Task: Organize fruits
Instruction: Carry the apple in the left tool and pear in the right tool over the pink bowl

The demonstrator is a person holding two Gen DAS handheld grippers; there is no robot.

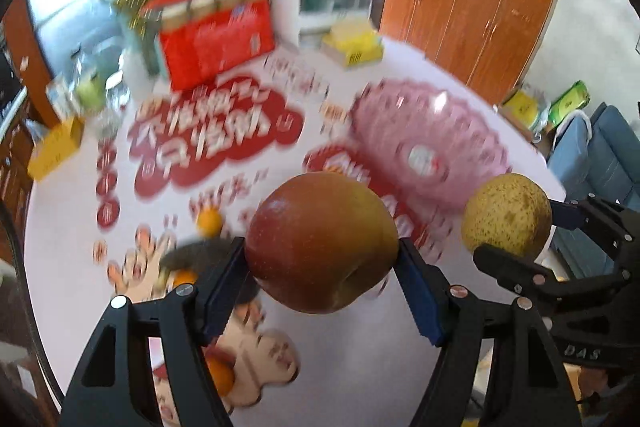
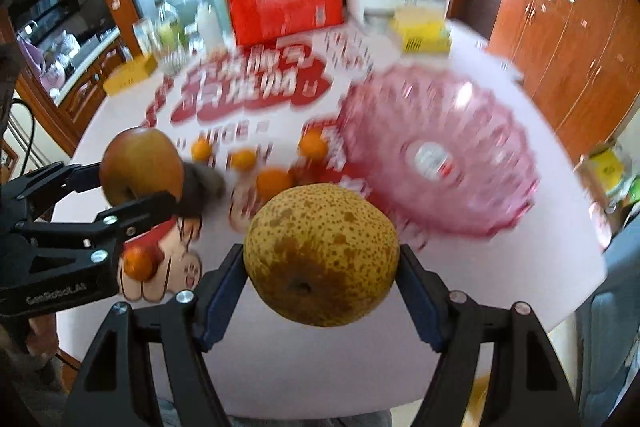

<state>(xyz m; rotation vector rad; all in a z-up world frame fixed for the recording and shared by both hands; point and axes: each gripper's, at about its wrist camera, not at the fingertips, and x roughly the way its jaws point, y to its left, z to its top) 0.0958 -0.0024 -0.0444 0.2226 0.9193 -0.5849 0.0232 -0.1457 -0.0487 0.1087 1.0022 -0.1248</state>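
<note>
Apple [image 1: 322, 243] in left claw [image 1: 322, 267] and pear [image 2: 322, 255] in right claw [image 2: 322, 279] side by side above surface [image 2: 320, 355], bowl [image 2: 436, 151] behind-right, oranges [image 2: 274, 183] behind-left.

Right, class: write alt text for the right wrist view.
The right gripper holds a speckled yellow pear between its fingers above a white table. Beyond are an empty pink glass bowl and small oranges; at left, the left gripper holds an apple.
</note>
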